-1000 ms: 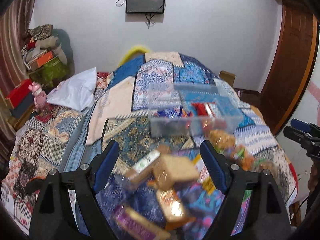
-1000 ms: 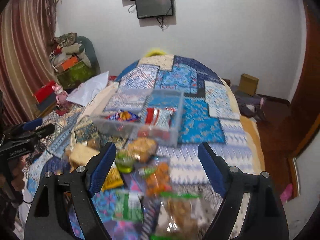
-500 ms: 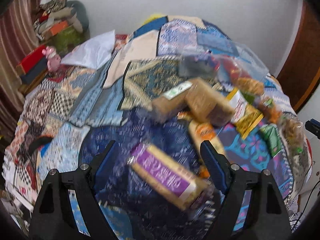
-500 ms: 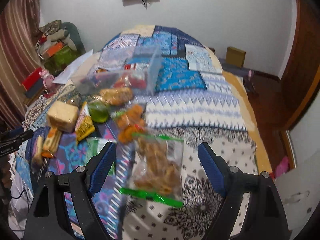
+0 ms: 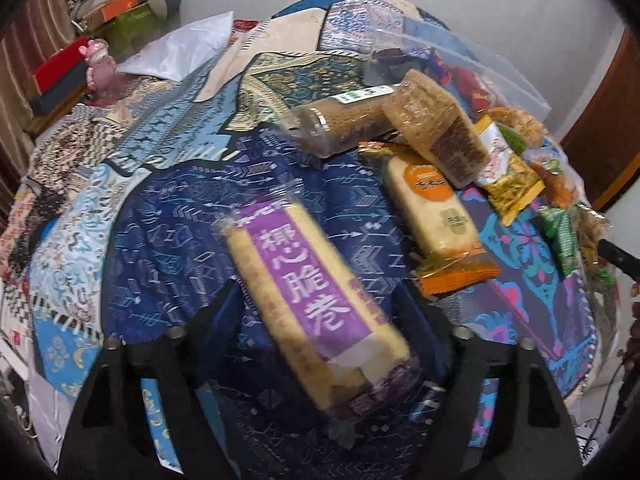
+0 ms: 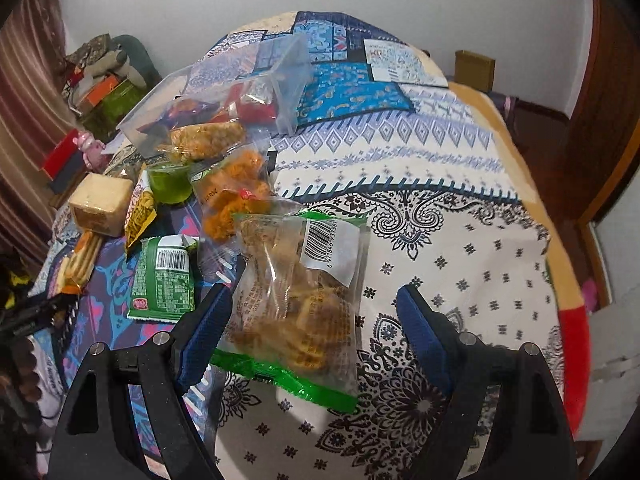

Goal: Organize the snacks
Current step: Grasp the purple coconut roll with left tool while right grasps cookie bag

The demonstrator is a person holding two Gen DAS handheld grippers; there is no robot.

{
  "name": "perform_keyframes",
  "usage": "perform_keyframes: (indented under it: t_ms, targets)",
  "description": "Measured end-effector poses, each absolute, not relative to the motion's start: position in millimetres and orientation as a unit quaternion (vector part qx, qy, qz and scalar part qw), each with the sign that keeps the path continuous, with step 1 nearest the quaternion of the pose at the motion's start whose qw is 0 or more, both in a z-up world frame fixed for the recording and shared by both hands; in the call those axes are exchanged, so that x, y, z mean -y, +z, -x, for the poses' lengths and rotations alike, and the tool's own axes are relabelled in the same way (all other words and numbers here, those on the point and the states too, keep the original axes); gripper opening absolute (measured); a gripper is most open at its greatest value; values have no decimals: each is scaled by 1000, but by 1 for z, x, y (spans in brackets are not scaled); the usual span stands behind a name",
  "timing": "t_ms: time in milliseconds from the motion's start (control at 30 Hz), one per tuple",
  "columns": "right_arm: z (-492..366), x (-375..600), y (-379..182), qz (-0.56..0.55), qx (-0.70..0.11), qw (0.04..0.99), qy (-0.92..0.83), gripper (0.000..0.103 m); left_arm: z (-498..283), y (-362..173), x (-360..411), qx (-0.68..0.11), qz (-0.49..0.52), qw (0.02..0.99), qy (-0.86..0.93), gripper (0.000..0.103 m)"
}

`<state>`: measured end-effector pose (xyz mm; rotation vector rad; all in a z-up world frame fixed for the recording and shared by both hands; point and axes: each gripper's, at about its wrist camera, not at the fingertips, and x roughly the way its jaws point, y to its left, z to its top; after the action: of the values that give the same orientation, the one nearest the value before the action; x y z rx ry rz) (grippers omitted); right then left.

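A long purple-labelled wafer pack (image 5: 312, 292) lies slantwise on the bed cover, between the fingers of my left gripper (image 5: 320, 312). The jaws are closing and a narrow gap shows on each side of the pack. Behind it lie an orange-ended biscuit pack (image 5: 436, 208), a brown cracker block (image 5: 436, 132) and a clear tube (image 5: 344, 124). My right gripper (image 6: 314, 296) stands open over a clear green-trimmed bag of brown crisps (image 6: 296, 288). Its left finger (image 6: 212, 320) is at the bag's edge and the right finger stands well apart. The clear snack bin (image 6: 280, 76) sits farther back.
A green packet (image 6: 164, 280), a yellow packet (image 6: 140, 212), a green jelly cup (image 6: 170, 184) and a bag of orange snacks (image 6: 236, 192) crowd the left of the crisps. A white pillow (image 5: 180, 48) and a pink toy (image 5: 98, 64) lie at the bed's left. The bed edge drops off on the right.
Both grippers sank toward the bed and tipped downward. The purple pack came between the left fingers, which narrowed. The crisps bag came between the right fingers.
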<state>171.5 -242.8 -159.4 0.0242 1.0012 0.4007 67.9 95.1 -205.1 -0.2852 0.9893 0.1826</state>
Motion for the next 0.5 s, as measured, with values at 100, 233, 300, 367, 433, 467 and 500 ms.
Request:
perform_keyframes:
  t_ms: [100, 233, 300, 367, 433, 467, 500]
  targets:
    - [-174, 241, -162, -13, -479, 856, 195, 82, -68, -203, -95, -467, 138, 869, 83, 57]
    - [-177, 234, -164, -7, -481, 854, 199, 76, -64, -199, -96, -460, 130, 874, 83, 46]
    - [-179, 232, -166, -12, -482, 852, 205, 65, -63, -197, -97, -459, 132, 875, 84, 46]
    - [-179, 230, -165, -12, -479, 854, 205, 57, -63, -196, -98, -456, 129, 876, 87, 46]
    - [-178, 230, -163, -10, -475, 856, 205, 48, -61, -192, -98, -450, 123, 880, 90, 46]
    - [-178, 231, -162, -11, -475, 856, 206, 45, -60, -189, -99, -447, 121, 882, 91, 46]
    - [-179, 231, -162, -13, -475, 855, 208, 45, -59, -186, -99, -443, 119, 884, 91, 46]
